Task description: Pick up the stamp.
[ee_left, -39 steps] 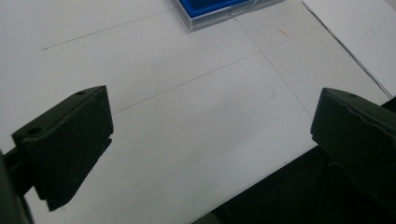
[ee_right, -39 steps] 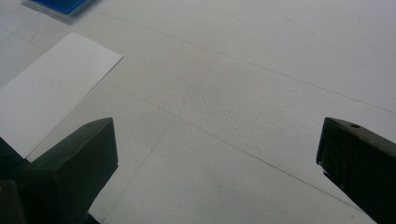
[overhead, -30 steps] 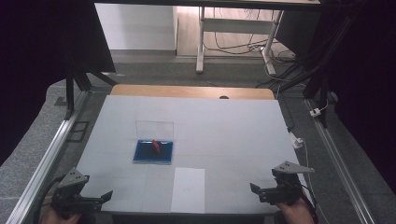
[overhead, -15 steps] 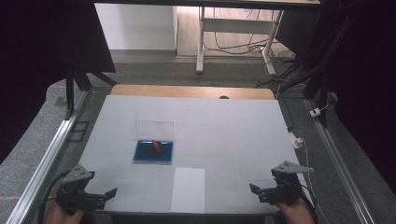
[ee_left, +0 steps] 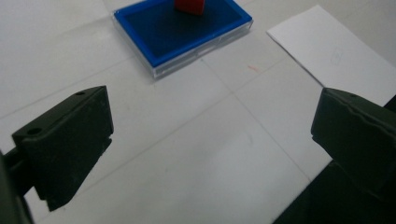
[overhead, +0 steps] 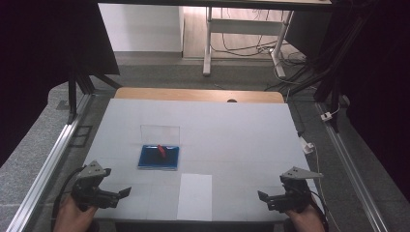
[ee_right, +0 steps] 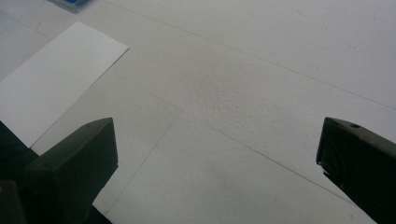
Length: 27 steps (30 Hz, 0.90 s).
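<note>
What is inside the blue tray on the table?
A small red block stands inside the blue tray, near its middle. A clear lid stands open behind it. What lies under the block is covered.

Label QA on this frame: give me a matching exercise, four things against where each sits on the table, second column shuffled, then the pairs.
Things:
1. small red block
2. shallow blue tray with clear rim
3. white paper sheet
4. upright clear plastic lid

Places:
A. flat at the table's near edge, between the left gripper and right gripper
B. standing along the tray's far side
C. inside the tray
D. left of centre on the white table

Pairs: 1-C, 2-D, 3-A, 4-B
</note>
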Each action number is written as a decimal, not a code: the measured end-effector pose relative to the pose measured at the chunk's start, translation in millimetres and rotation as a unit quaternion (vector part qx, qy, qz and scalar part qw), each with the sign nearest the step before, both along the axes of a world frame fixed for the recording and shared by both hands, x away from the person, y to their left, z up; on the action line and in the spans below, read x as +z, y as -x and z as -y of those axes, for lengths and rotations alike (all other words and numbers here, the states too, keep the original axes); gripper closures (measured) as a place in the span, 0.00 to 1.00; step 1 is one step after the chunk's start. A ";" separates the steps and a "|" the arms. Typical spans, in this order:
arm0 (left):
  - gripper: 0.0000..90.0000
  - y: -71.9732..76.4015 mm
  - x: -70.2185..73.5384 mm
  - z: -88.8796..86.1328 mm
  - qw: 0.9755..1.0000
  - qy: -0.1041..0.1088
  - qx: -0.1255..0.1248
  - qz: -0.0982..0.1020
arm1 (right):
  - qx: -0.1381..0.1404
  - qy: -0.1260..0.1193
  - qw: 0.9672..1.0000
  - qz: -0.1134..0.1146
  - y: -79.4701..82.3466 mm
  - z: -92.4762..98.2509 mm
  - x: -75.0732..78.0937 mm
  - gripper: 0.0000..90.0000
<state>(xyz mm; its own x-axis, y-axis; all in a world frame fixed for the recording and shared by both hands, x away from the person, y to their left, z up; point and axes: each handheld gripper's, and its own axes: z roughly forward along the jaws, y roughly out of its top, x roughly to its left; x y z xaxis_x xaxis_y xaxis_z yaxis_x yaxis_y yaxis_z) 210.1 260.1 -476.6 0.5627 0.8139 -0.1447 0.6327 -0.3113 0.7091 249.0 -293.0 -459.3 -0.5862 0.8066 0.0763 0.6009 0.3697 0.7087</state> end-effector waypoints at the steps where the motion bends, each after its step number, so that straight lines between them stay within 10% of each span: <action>1: 0.00 -2.6 -0.4 1.0 1.000 0.004 -0.001 0.001 | 0.000 0.001 1.000 0.000 0.1 -0.1 0.0 0.00; 27: 0.00 -73.4 -5.8 29.8 1.000 0.002 -0.023 0.001 | 0.012 0.007 1.000 -0.002 -0.2 -2.4 -0.9 0.00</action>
<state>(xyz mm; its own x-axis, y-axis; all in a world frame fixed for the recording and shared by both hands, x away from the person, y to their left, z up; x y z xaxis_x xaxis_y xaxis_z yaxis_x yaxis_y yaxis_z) 283.5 230.2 -482.4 0.5994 0.7871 -0.1456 0.6159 -0.3373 0.7120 249.2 -290.6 -460.3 -0.6048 0.7935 0.0676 0.5952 0.3940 0.7003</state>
